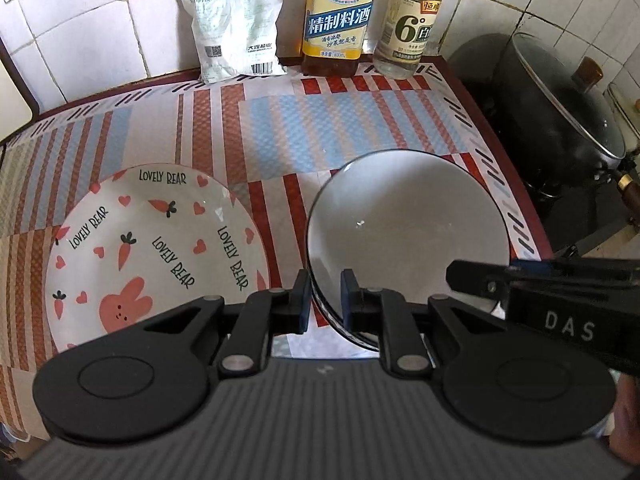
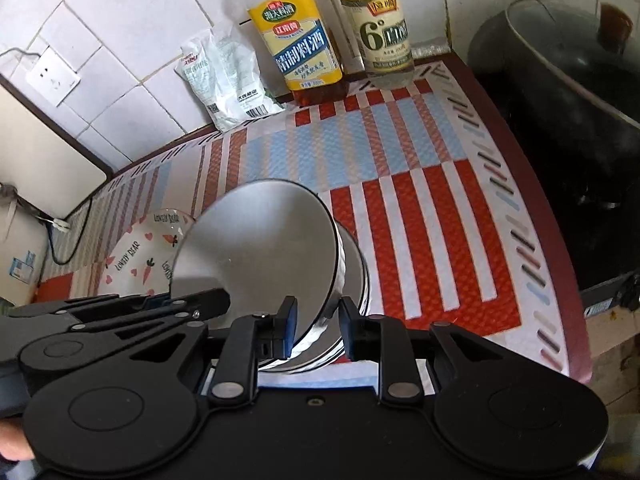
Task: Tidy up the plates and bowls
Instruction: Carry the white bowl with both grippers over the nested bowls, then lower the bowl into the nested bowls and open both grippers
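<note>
Left wrist view: the grey bowl (image 1: 404,240) has a plain, glossy inside, a thin dark rim and vertical stripes on its outer wall; it sits on the striped mat (image 1: 280,128), just right of the bear plate (image 1: 156,256) — a white plate printed with carrots, hearts, a pink rabbit and "LOVELY BEAR". The left gripper (image 1: 325,300) has its two fingers closed across the bowl's near-left rim, one outside, one inside; the right gripper (image 2: 314,330) straddles the rim on the bowl's other side, and its pads look pressed to the wall, though the right-hand pad's contact is hard to make out. In the right wrist view the bowl (image 2: 260,244) appears tilted, mouth turned toward the plate (image 2: 136,256).

Behind the bowl the mat runs open to the back wall, where a salt bag (image 1: 236,24), a cooking wine bottle (image 1: 340,20) and a vinegar bottle (image 1: 412,24) stand; the mat's right edge borders a black lidded pot (image 1: 560,112) on the stove.

The gripper bodies hide the near rims of bowl and plate — the bowl's base cannot be seen.
</note>
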The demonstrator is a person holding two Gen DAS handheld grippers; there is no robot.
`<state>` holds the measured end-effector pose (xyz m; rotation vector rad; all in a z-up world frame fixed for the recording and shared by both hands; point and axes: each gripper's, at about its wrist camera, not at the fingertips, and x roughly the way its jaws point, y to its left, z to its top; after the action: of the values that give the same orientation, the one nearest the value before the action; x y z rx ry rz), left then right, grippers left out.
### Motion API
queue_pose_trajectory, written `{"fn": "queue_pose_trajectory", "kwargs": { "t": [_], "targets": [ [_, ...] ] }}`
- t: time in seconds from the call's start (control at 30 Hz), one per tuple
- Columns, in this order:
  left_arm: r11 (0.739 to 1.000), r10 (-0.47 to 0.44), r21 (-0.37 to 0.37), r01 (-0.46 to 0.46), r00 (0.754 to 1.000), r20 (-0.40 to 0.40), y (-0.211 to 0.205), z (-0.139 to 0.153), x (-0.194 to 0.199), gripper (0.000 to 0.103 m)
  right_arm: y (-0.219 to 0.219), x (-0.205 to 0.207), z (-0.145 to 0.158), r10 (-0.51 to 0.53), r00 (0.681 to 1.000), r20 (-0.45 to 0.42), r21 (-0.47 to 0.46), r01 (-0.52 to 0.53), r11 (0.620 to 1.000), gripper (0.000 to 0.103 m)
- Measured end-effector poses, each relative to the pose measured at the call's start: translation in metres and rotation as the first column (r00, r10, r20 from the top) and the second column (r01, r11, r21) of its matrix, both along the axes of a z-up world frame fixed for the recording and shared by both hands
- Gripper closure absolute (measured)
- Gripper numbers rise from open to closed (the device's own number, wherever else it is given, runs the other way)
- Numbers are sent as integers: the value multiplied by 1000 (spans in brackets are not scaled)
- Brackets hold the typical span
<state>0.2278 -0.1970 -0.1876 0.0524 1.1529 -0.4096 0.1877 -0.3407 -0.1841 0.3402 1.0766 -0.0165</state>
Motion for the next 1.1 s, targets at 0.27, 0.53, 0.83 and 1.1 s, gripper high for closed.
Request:
{"fn": "queue_pose_trajectory", "kwargs": {
  "t": [0.27,0.53,0.83,1.1],
  "targets": [
    [1000,21,-22,-22,1000,-21,1,-5,-1,88,-1,-5,-2,79,996,35,-66,-77,995,70],
    [998,50,-47,-51,999,-14,6,3,-9,88,-2,-26,0,156,977,146,-172,-130,977,69],
    [995,63,-76,-61,998,24,9,30,-32,88,-9,-62,18,219,932,290,-169,-175,970,55],
    [998,39,-48,-37,998,50,9,54,-57,78,0,-93,32,264,900,347,-196,-206,959,49]
  ]
}}
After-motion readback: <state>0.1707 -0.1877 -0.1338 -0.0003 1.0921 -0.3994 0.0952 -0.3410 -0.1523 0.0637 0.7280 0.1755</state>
